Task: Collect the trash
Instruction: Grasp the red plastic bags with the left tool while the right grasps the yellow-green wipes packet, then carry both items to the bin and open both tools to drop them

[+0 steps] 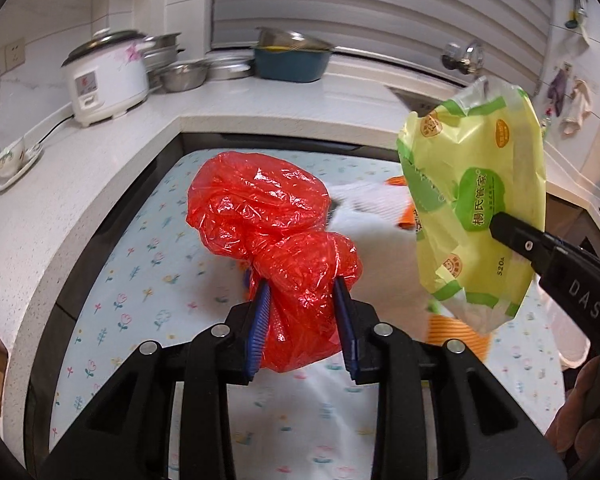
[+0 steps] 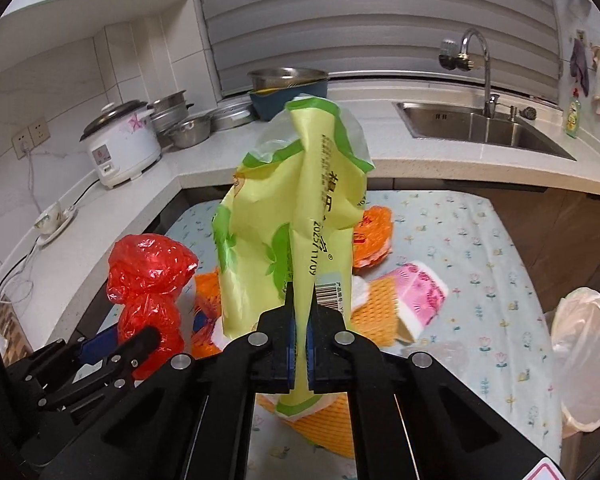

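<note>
My left gripper is shut on a crumpled red plastic bag and holds it above the flowered tablecloth. The bag also shows in the right wrist view, with the left gripper under it. My right gripper is shut on an empty yellow-green wrapper and holds it upright in the air. From the left wrist view the wrapper hangs at the right, clamped by the right gripper.
More trash lies on the table: orange wrappers, a pink-and-white package, orange mesh. A bin lined with a white bag stands at the table's right. The counter holds a rice cooker, pots and a sink.
</note>
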Demonstrator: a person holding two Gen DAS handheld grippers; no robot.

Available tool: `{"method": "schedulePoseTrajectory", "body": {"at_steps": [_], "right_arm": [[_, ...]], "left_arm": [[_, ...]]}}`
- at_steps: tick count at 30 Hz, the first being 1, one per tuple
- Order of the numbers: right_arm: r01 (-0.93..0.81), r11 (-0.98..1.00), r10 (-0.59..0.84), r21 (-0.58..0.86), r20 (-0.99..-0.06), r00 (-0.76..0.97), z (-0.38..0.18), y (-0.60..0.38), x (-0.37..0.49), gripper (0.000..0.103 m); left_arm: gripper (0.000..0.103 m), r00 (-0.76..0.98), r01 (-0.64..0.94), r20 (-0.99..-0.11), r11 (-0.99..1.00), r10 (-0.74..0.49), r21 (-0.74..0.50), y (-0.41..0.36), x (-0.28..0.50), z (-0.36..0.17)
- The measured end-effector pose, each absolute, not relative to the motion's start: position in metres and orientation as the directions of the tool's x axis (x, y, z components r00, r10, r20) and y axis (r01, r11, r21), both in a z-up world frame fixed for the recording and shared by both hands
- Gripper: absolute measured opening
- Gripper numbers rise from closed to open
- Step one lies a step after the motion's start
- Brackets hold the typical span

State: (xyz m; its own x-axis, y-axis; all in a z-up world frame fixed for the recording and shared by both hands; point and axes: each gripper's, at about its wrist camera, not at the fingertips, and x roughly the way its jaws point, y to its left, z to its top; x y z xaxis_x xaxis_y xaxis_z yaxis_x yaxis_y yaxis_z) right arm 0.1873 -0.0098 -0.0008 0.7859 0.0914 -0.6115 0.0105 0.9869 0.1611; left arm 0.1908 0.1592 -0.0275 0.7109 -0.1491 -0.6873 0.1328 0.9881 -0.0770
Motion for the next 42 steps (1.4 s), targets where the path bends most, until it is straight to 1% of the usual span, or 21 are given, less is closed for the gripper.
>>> {"method": "schedulePoseTrajectory", "body": {"at_steps": [6,11,22,31,40,42], "right_arm": [[0.114,0.979,0.006,0.172,-0.576,0.818,0.022,-0.075,0.152,0.004],[0.202,0.963,-0.067,0.179,-0.567,0.821,0.026,-0.128,0.121,0.004],[0.42,0.88,-0.232,0.221,-0.572,0.787,0.013,-0.245,0.053,0.004],[0.55,0.799,-0.315,0.241,-0.611,0.726,-0.018,-0.316,0.024,0.004],[0.607,0.76,-0.344,0.231,-0.649,0.678,-0.045,-0.36,0.034,0.004],[0.611,0.758,-0.343,0.228,-0.657,0.672,-0.049,-0.366,0.04,0.004]], "left_arm": [[0.03,0.718,0.235,-0.658,0.969,-0.226,-0.077,0.103,0.17,-0.006],[0.03,0.705,0.331,-0.644,0.941,-0.297,-0.071,0.048,0.15,0.004],[0.03,0.598,0.563,-0.658,0.824,-0.457,-0.061,-0.083,0.116,0.005],[0.03,0.441,0.72,-0.683,0.684,-0.581,-0.117,-0.177,0.107,-0.011],[0.031,0.325,0.774,-0.725,0.611,-0.608,-0.165,-0.235,0.123,-0.043],[0.035,0.295,0.783,-0.735,0.595,-0.611,-0.18,-0.243,0.128,-0.049]]}}
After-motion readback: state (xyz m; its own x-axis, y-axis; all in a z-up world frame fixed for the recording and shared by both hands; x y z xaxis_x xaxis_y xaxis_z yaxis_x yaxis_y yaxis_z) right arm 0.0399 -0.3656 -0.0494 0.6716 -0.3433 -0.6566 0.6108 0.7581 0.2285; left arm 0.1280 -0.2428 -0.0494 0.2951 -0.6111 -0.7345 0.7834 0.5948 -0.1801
